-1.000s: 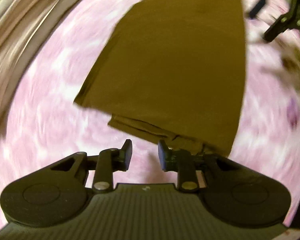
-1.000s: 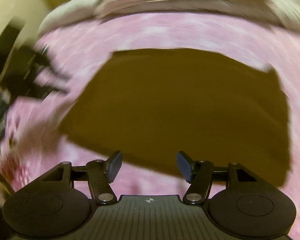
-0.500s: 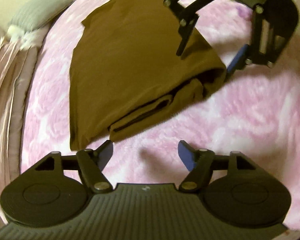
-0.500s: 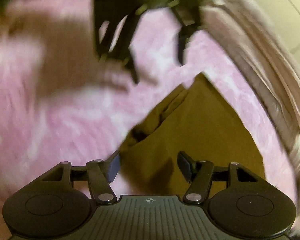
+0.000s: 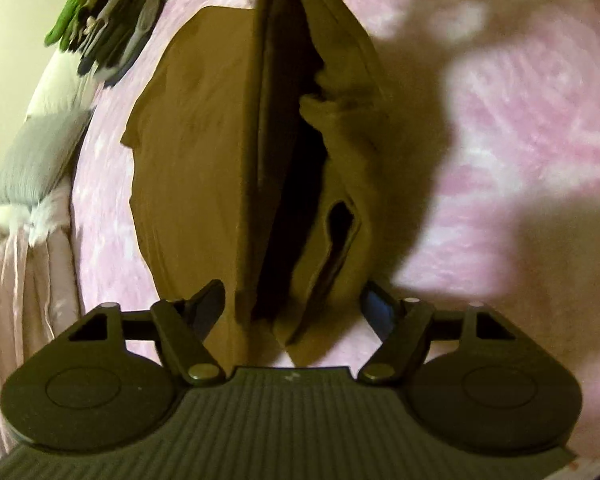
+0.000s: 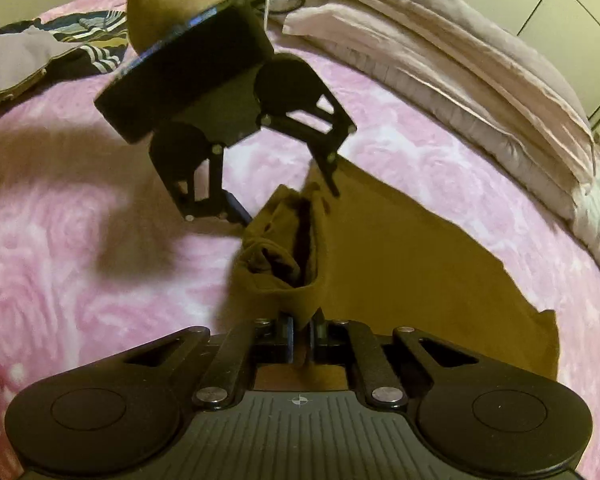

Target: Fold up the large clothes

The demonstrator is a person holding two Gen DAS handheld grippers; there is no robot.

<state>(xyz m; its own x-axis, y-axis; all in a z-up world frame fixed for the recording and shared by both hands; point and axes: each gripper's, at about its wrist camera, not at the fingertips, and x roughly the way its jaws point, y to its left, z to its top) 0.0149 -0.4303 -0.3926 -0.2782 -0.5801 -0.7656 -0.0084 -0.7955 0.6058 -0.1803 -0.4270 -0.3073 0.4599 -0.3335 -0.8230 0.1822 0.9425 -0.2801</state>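
Olive-brown folded cloth garment (image 6: 400, 264) lies flat on the pink rose-patterned bedspread (image 6: 80, 248), its layered open edge raised at the near side. Right gripper (image 6: 302, 340): jaws together, clamped on that edge's corner. Left gripper (image 5: 292, 308): jaws apart and closing, straddling the other end of the same edge, pads not pressing yet. Beyond the garment: pale pink bunched quilt (image 6: 460, 80), dark striped clothing pile (image 6: 88, 44). No readable writing or labels.
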